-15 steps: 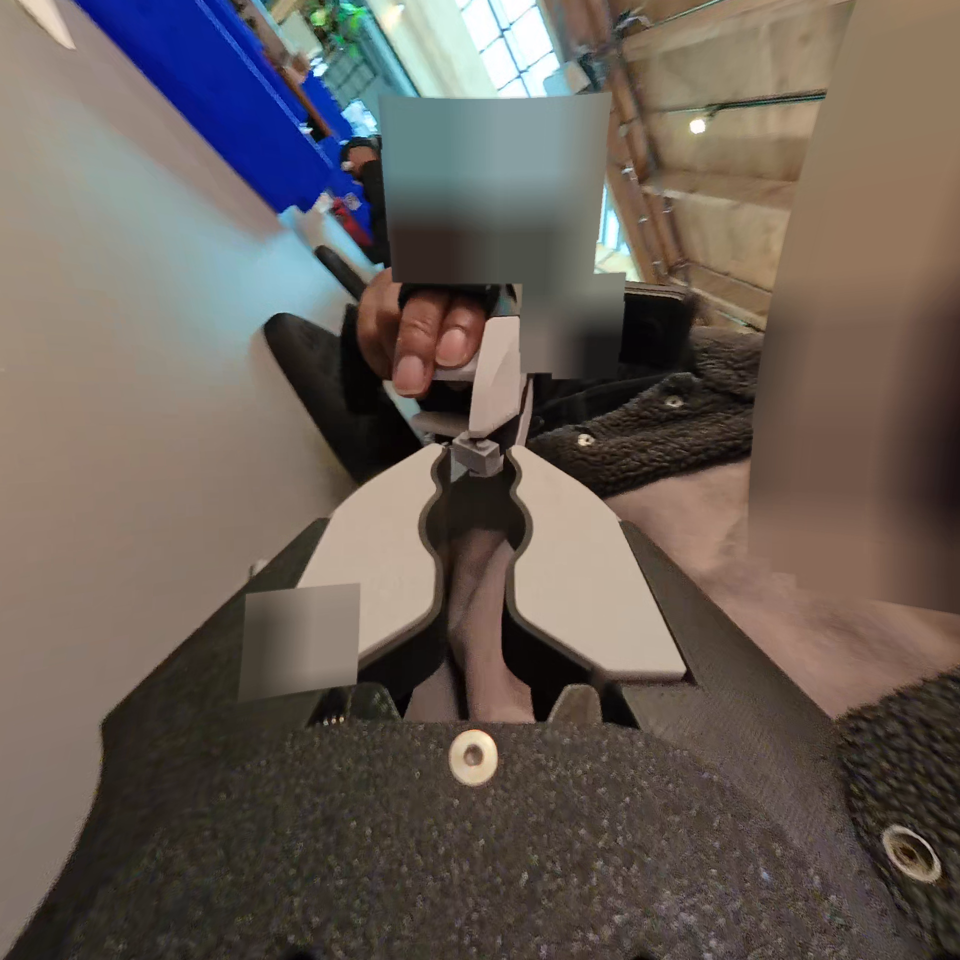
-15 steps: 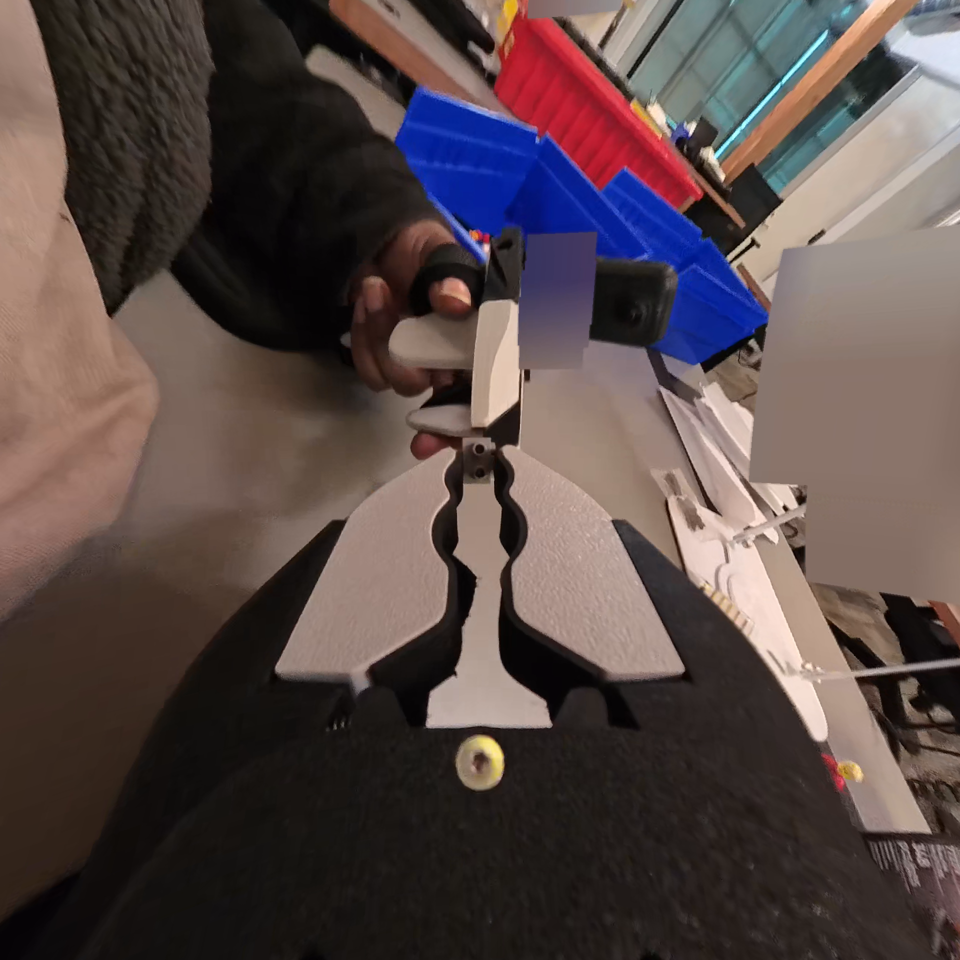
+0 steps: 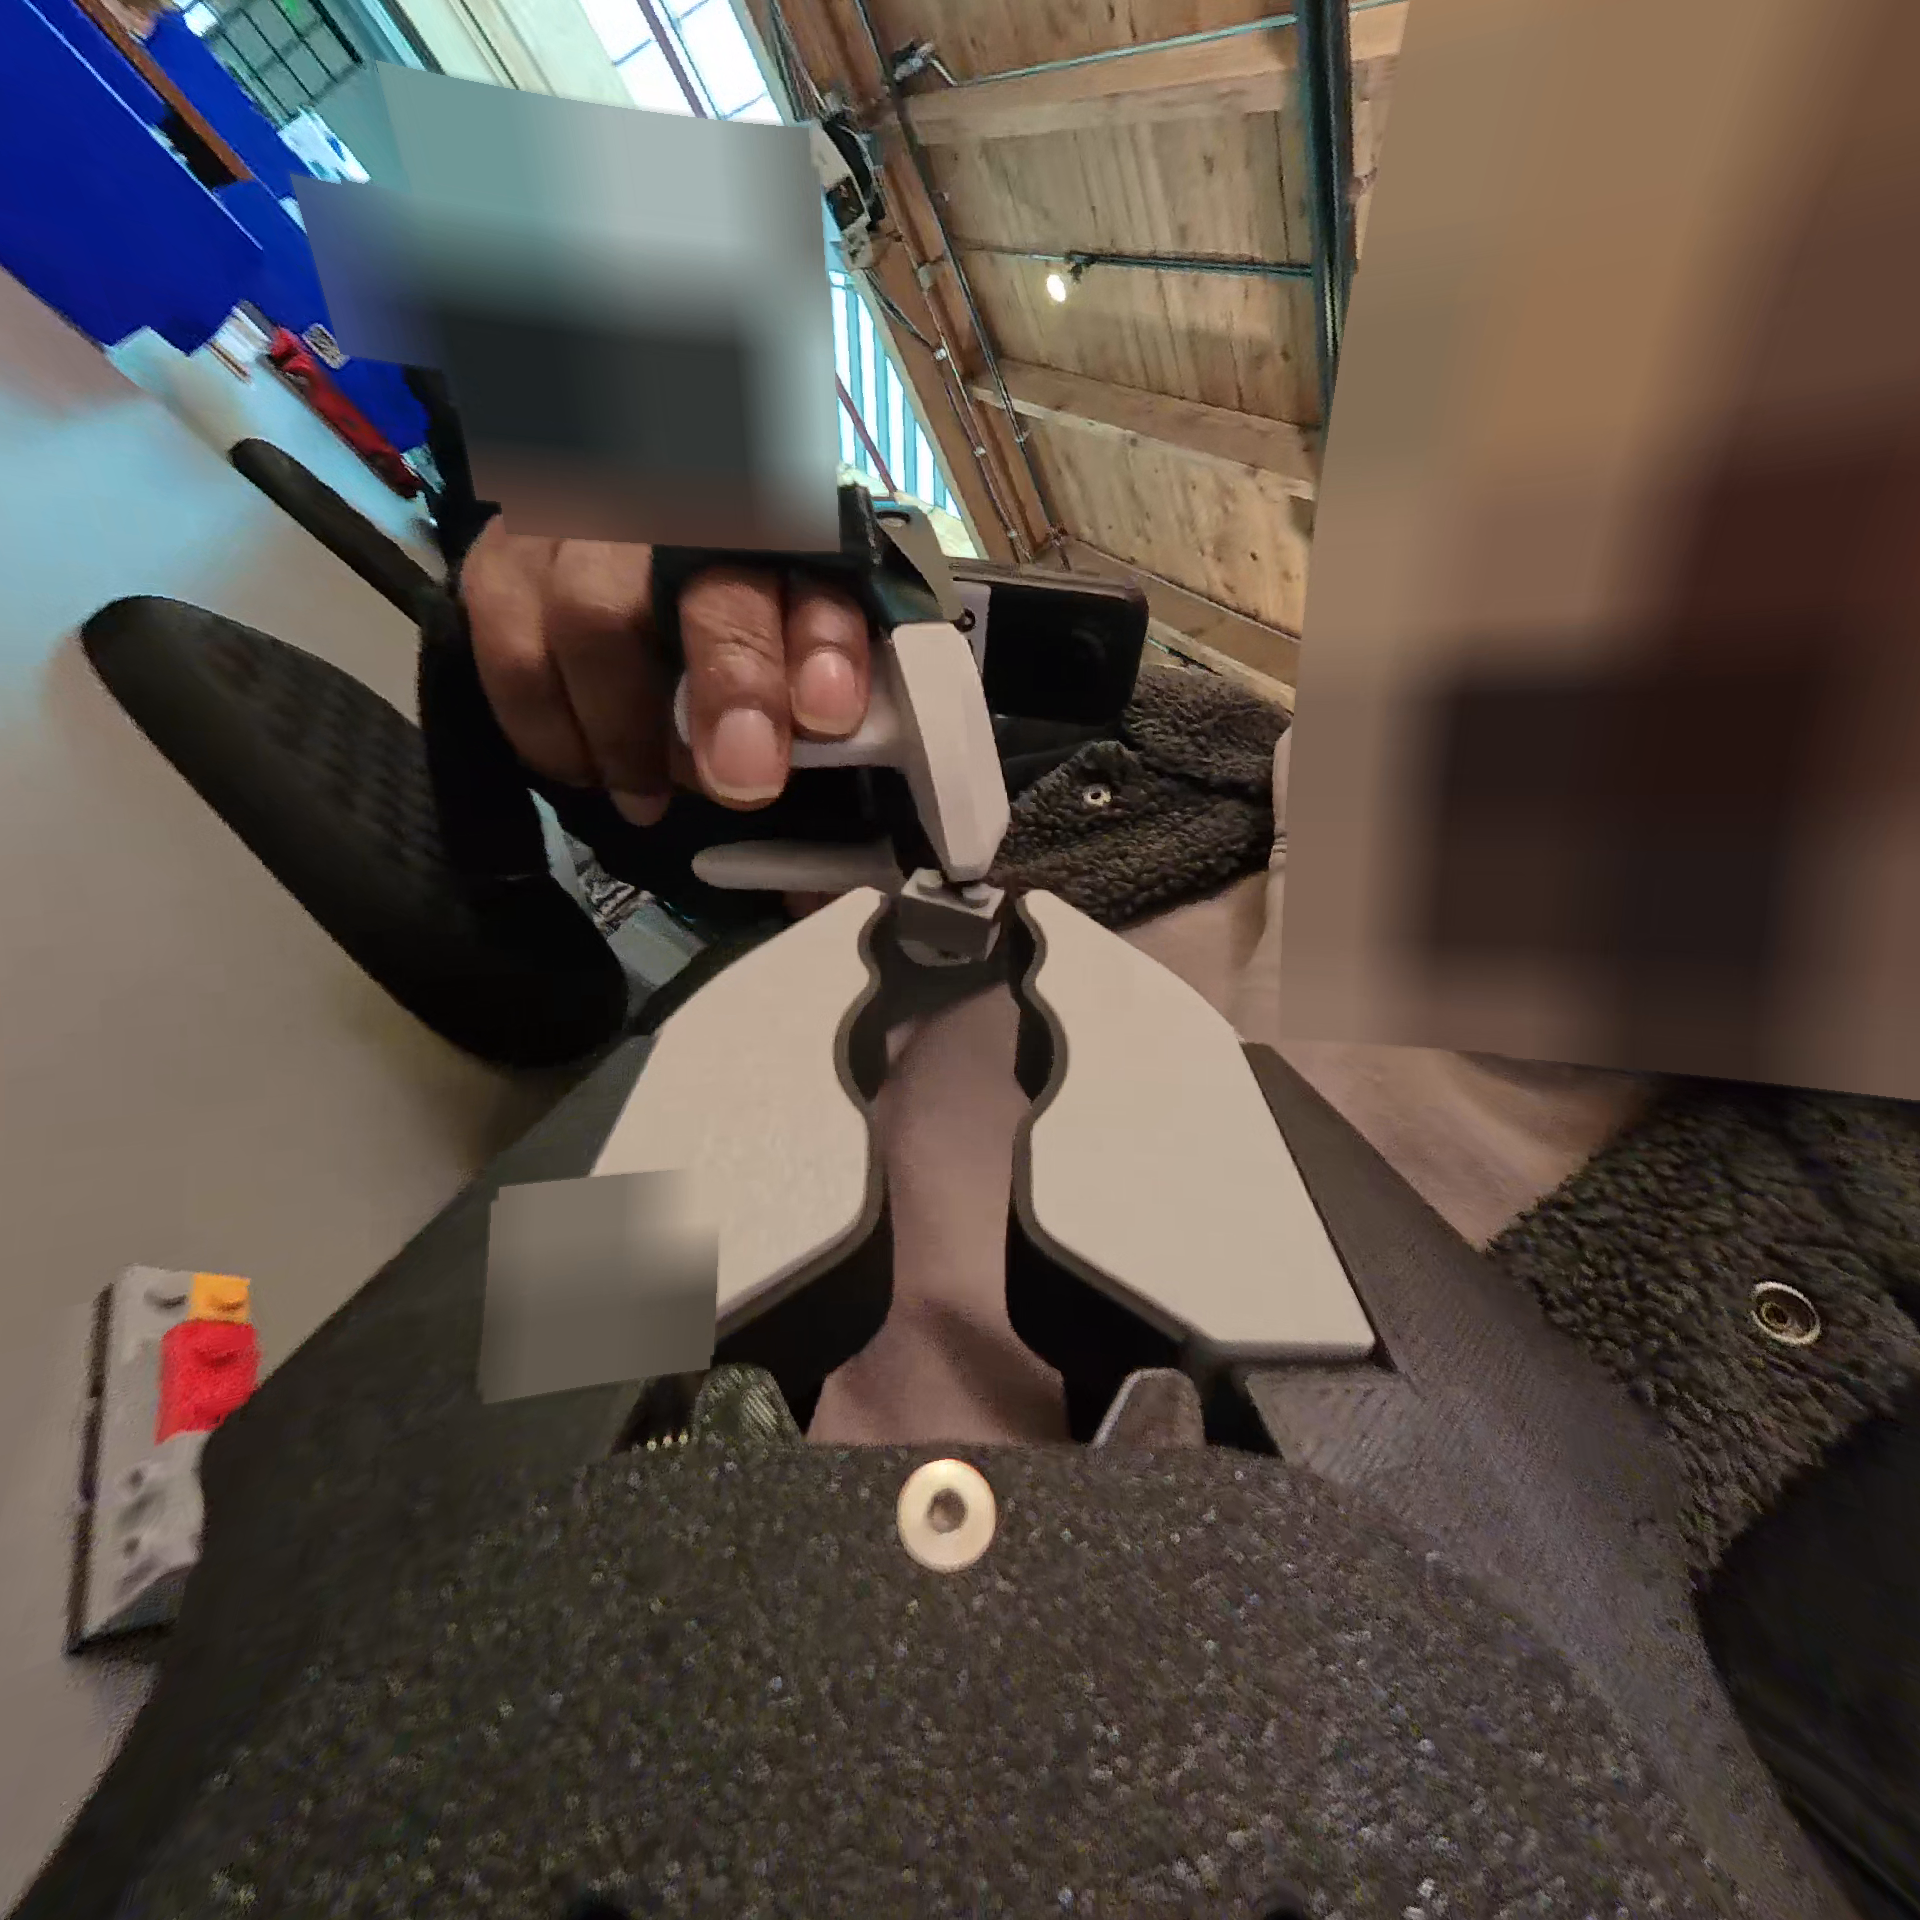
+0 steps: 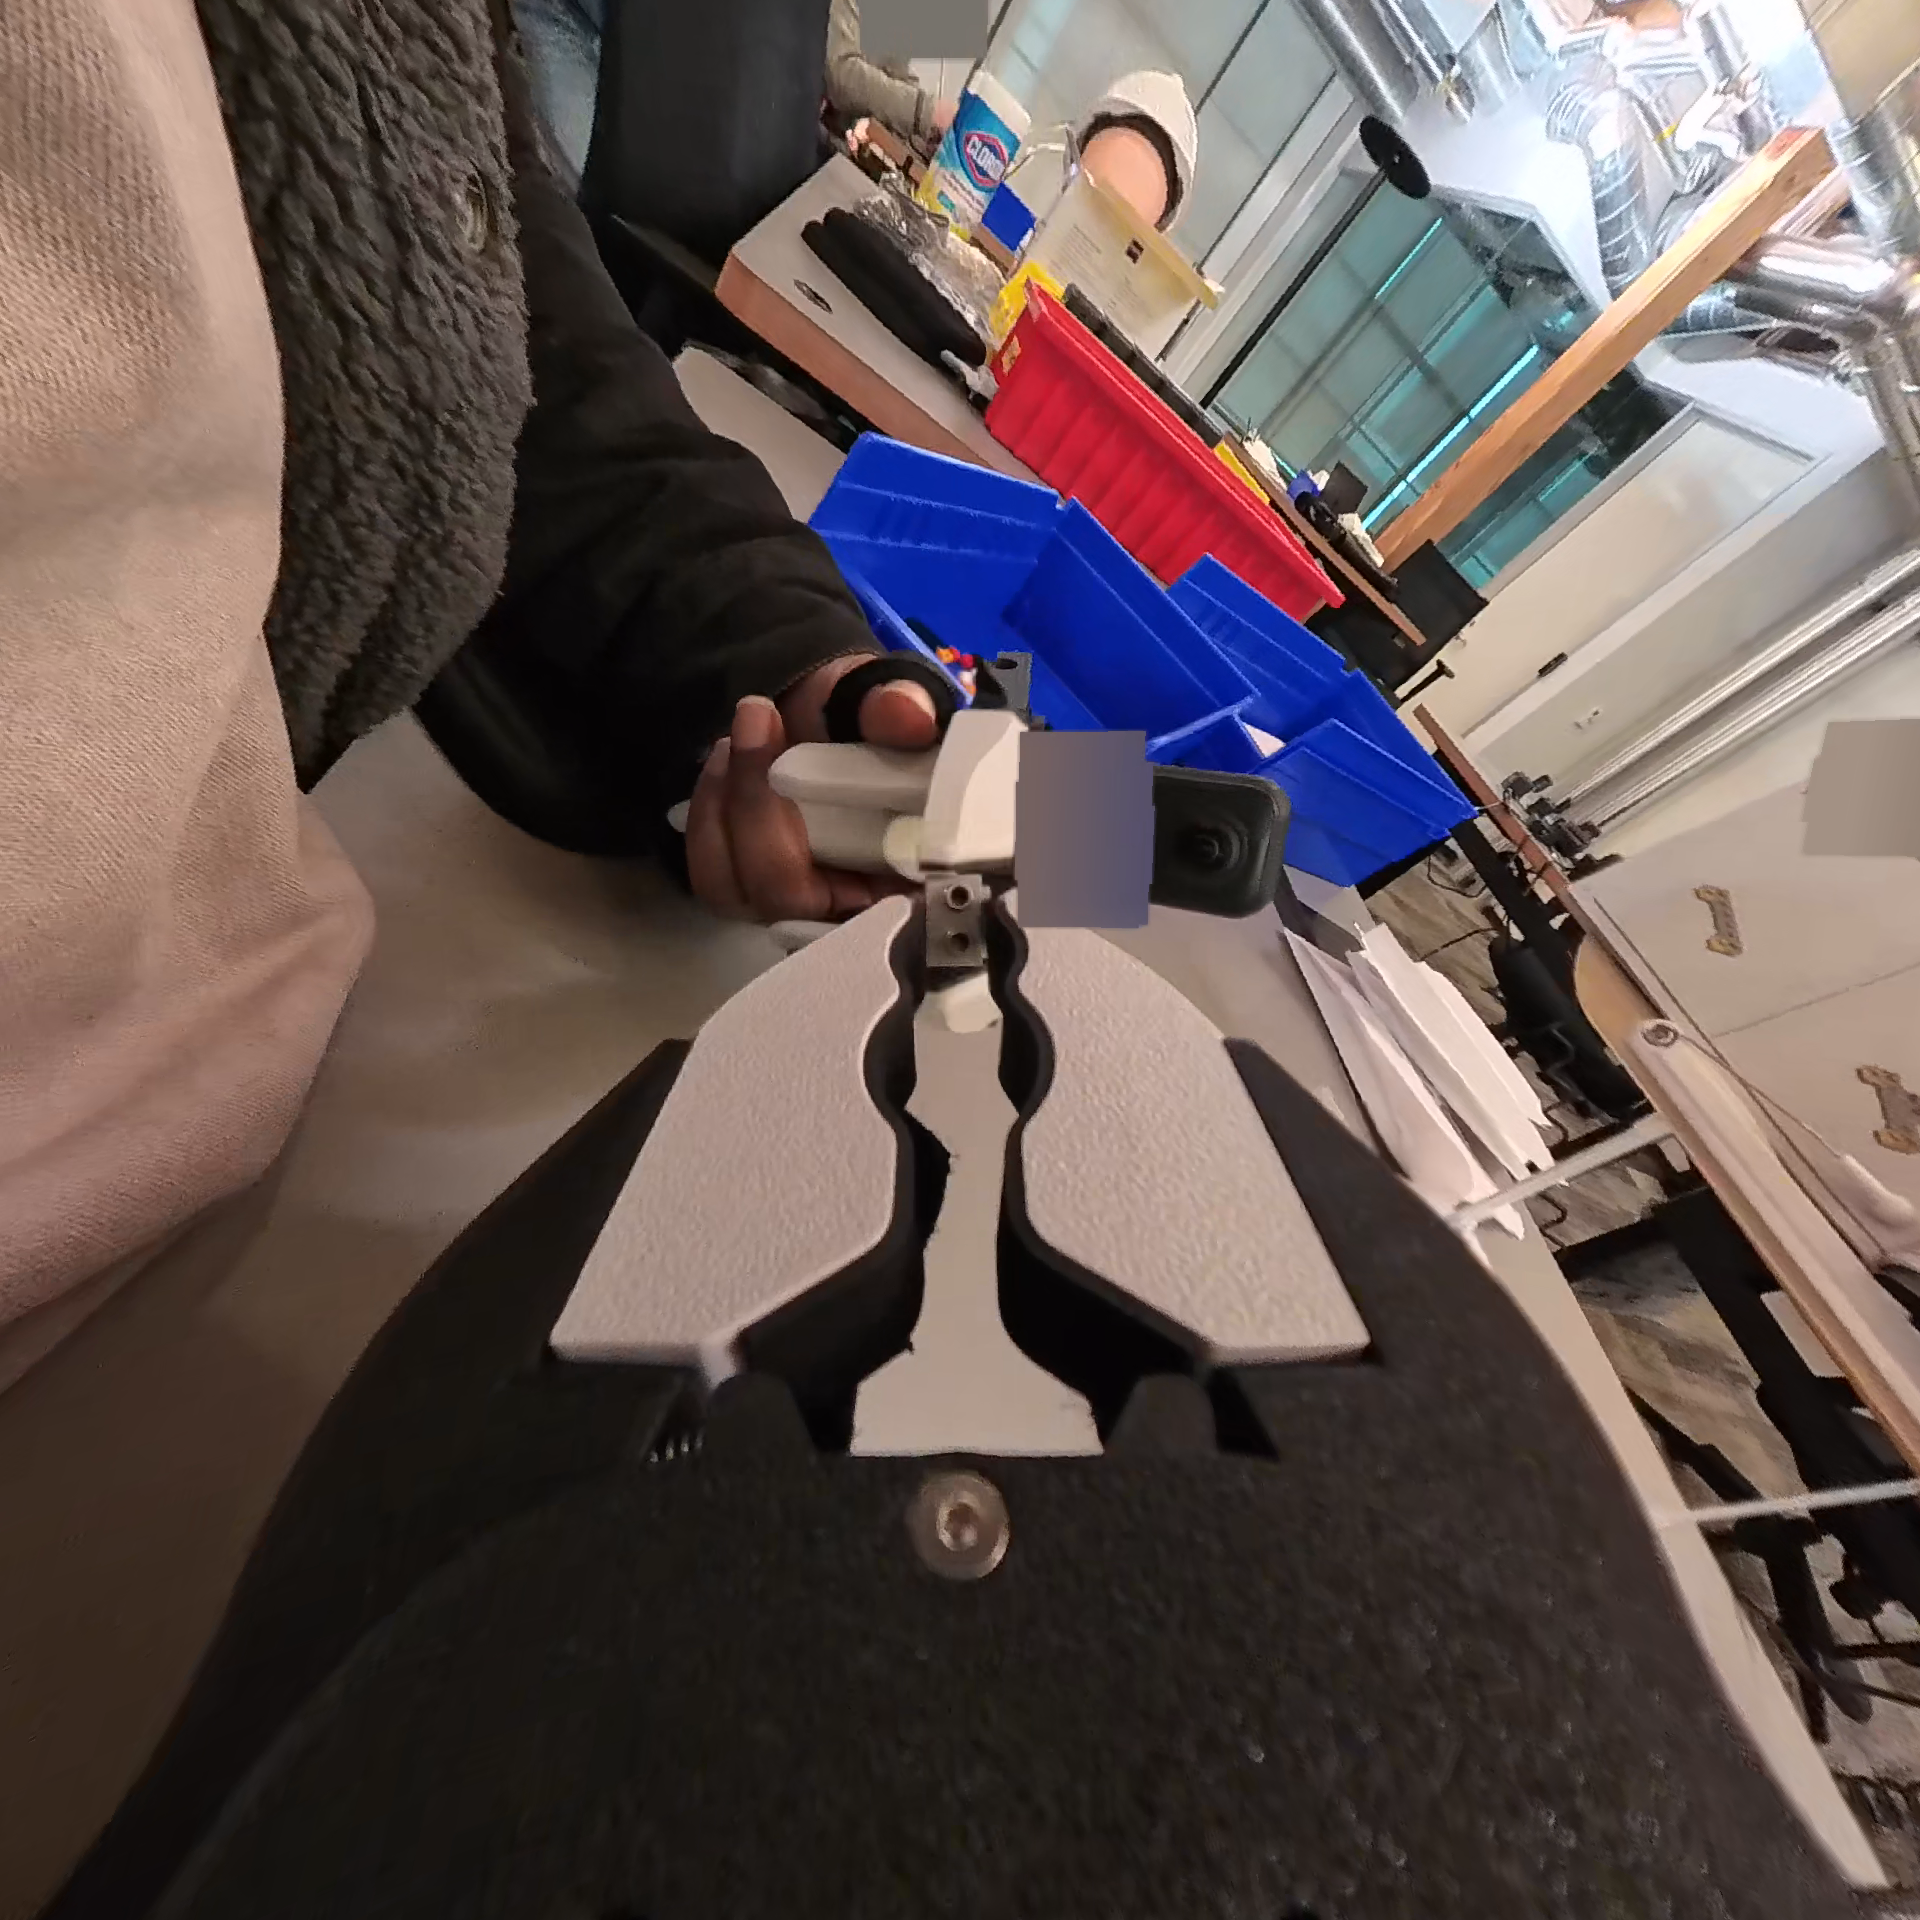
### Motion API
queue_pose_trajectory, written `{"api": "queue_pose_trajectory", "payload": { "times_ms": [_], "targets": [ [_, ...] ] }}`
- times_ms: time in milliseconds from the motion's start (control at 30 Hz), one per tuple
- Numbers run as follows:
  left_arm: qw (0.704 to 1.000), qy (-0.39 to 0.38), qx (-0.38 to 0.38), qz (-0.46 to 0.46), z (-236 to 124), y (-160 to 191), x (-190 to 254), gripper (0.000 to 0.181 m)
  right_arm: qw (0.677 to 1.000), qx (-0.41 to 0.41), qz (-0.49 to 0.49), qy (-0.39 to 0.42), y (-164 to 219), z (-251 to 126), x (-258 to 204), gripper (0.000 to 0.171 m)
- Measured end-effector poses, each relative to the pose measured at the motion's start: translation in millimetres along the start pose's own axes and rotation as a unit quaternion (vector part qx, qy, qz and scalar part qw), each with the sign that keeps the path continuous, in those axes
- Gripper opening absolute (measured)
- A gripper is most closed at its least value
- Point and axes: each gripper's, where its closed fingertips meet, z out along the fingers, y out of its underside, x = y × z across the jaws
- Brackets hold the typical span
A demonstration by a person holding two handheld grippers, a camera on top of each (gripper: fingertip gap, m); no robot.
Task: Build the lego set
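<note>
Both grippers meet tip to tip in mid-air in front of the person's torso. In the left wrist view my left gripper [image 3: 948, 925] is shut on a small grey lego piece [image 3: 940, 920], and the right gripper's fingers [image 3: 961, 800] come down onto it from above. In the right wrist view my right gripper [image 4: 954, 935] is shut on the same dark grey piece [image 4: 954, 928], which shows two small holes; the left gripper [image 4: 966, 821] faces it. I cannot tell whether it is one brick or two joined. A grey baseplate [image 3: 130, 1538] with a red brick [image 3: 203, 1377] and an orange brick [image 3: 220, 1294] lies at the lower left.
Blue bins [image 4: 1143, 634] and a red bin [image 4: 1132, 468] stand on the table behind the left hand. White papers [image 4: 1423, 1060] lie to the right. A black chair back [image 3: 343, 821] is at the left. The person's fleece jacket [image 3: 1143, 831] is close behind. Left and right tips are no more than a few centimetres apart.
Both grippers stay closed together on the grey piece. Both views have tilted, and the baseplate with the red and orange bricks has come into the left wrist view.
</note>
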Motion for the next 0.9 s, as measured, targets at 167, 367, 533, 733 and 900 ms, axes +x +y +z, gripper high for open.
{"api": "queue_pose_trajectory", "payload": {
  "times_ms": [167, 367, 533, 733, 900],
  "targets": [
    [0.997, -0.064, -0.002, 0.045, -3, -4, -9, 0.017, 1.000, -0.022, 0.016, 0.009, 9, 3, 6, 0.011],
    [0.874, -0.381, -0.071, 0.294, -34, -18, -45, 0.017, 0.958, -0.088, 0.273, 0.005, 43, -8, 26, 0.013],
    [0.634, -0.587, -0.156, 0.479, -61, -32, -60, 0.017, 0.842, -0.085, 0.531, 0.027, 58, 4, 35, 0.014],
    [0.489, -0.658, -0.193, 0.539, -75, -43, -62, 0.017, 0.824, -0.125, 0.548, 0.063, 64, 32, 38, 0.019],
    [0.435, -0.679, -0.197, 0.558, -79, -49, -55, 0.017, 0.822, -0.146, 0.545, 0.077, 67, 42, 41, 0.014]
  ]
}}
